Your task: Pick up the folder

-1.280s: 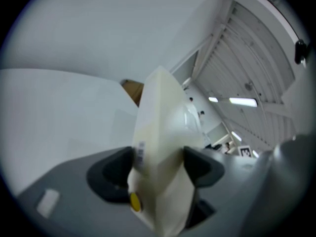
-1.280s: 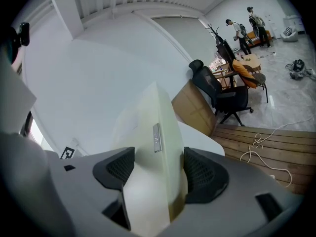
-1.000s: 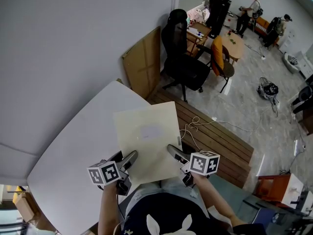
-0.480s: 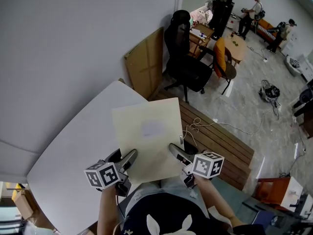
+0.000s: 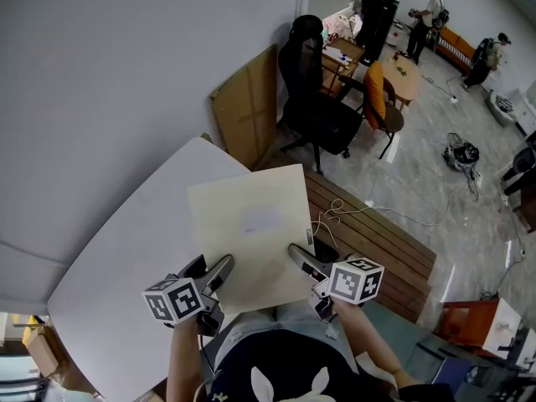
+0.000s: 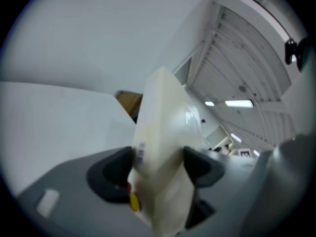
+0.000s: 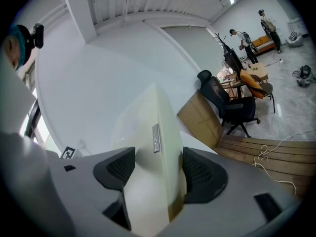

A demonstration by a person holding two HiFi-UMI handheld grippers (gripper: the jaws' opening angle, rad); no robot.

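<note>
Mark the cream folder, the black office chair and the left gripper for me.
Cream flat folder (image 5: pixel 251 233), head view, centre of its upper face.
Black office chair (image 5: pixel 300 69), head view, its backrest.
Left gripper (image 6: pixel 159 166), left gripper view, midway between its fingertips.
</note>
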